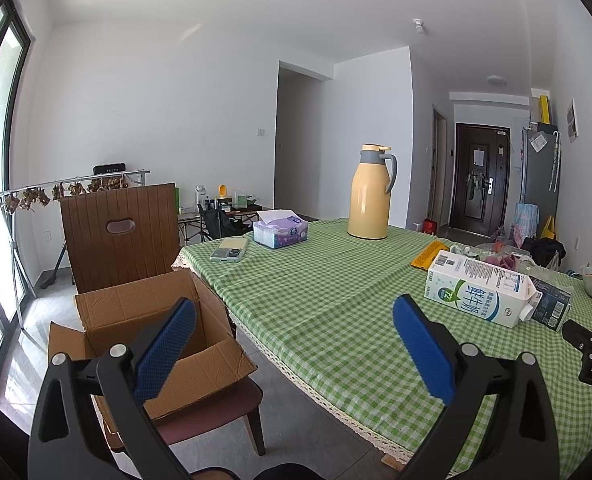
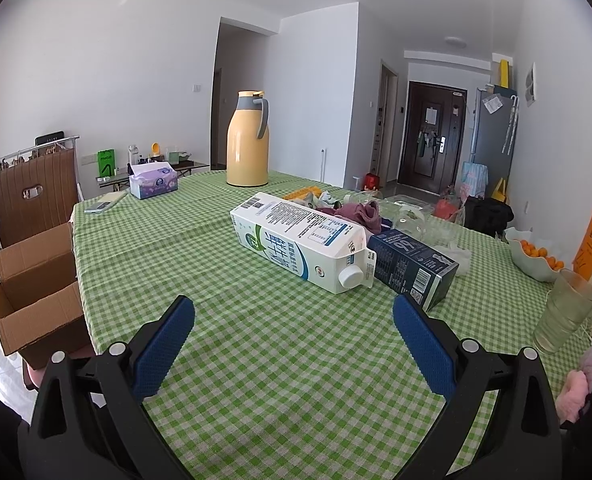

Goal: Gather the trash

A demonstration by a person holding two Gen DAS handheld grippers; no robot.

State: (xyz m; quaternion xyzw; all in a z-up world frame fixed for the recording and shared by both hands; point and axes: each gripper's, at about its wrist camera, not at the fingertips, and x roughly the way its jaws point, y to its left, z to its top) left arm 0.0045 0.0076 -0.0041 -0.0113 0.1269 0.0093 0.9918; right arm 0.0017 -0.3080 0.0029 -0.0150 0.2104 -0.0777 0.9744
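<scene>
We hold both grippers wide apart and empty: left gripper (image 1: 293,350) at the table's edge, right gripper (image 2: 293,346) facing the trash. The white milk carton (image 2: 302,242) lies on its side mid-table, cap toward us, touching a dark blue carton (image 2: 414,266) behind it. We judge both light, probably empty, with stiff but crushable walls; best taken across the flat sides, mid-body. The green checked tablecloth (image 2: 255,380) may wrinkle. An open cardboard box (image 1: 151,322) waits on a chair (image 1: 119,232) beside the table.
</scene>
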